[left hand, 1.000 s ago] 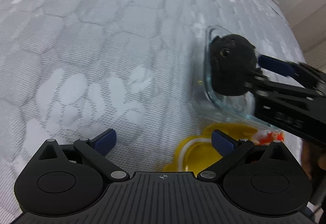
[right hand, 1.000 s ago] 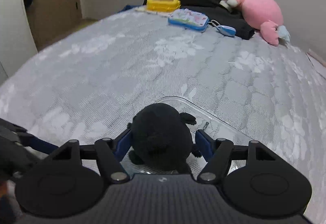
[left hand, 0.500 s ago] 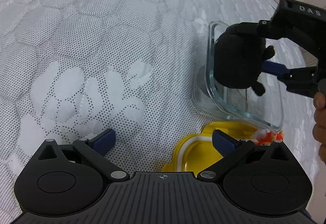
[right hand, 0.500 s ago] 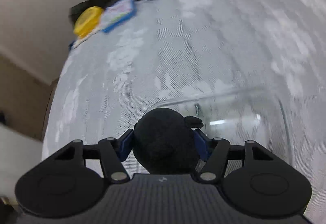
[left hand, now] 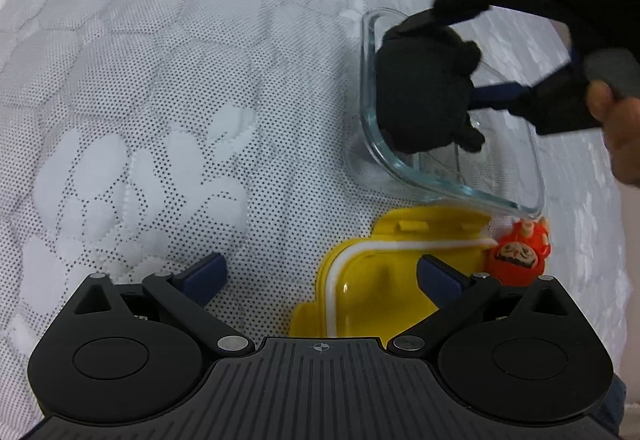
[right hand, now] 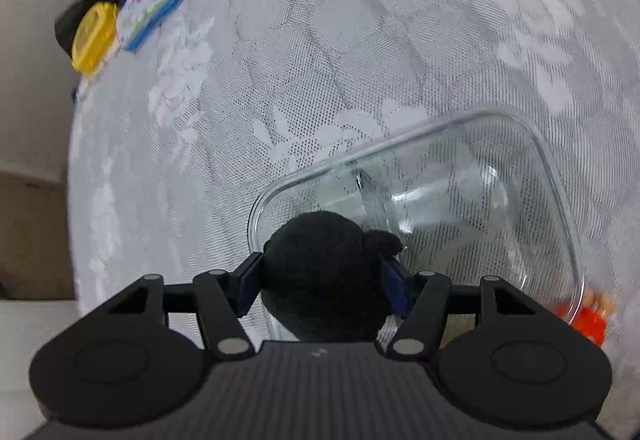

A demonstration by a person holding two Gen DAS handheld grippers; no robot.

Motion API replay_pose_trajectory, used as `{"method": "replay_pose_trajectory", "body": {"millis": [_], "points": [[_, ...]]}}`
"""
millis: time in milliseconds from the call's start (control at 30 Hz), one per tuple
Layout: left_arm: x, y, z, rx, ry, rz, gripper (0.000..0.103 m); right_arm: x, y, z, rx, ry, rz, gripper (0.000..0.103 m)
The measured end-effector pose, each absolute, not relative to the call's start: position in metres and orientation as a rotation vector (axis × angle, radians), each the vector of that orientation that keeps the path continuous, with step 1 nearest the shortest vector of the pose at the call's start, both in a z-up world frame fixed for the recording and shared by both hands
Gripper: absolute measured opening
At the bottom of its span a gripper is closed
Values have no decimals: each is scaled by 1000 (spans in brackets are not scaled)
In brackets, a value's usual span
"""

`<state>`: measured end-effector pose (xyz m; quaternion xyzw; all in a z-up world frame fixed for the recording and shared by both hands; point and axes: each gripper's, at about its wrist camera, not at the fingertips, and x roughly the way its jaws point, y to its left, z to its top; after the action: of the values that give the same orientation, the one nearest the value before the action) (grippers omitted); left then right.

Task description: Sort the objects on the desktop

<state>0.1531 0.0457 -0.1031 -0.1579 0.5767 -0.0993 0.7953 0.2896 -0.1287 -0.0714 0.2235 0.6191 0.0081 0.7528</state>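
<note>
Right gripper [right hand: 320, 286] is seen pinching a black plush toy [right hand: 326, 276] between its blue pads, held over the near corner of a clear glass container [right hand: 556, 180] resting on the grey quilted bedcover [right hand: 360, 40]. Left gripper [left hand: 320, 274] is held with its jaws spread and nothing between them. A yellow lid [left hand: 376, 280] lies at its 1 o'clock, an orange figurine [left hand: 516, 254] touching the lid's far right corner beside the container.

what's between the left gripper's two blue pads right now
Left wrist view: mostly bare grey quilted cover, plus part of the yellow plastic lid by the right-hand pad; nothing gripped.
</note>
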Motion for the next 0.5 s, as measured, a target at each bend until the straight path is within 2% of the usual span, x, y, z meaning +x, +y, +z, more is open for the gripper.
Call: {"method": "replay_pose_trajectory", "body": {"millis": [300,333,400,433,500], "points": [[146,39,-84,-156,1109,-144,103,290,-101,-43,176,1309,84,69],[145,39,-81,-156,1095,-158,103,287,-99,-37,133,1274,101,66],[142,39,-75,-170,1066,-196,103,280,-91,-29,37,1225,170,52],[142,37,-75,-174,1058,-210,103,279,-88,-30,18,1230,188,40],[140,34,-73,-170,1057,-216,103,276,-83,-36,-5,1249,215,38]]}}
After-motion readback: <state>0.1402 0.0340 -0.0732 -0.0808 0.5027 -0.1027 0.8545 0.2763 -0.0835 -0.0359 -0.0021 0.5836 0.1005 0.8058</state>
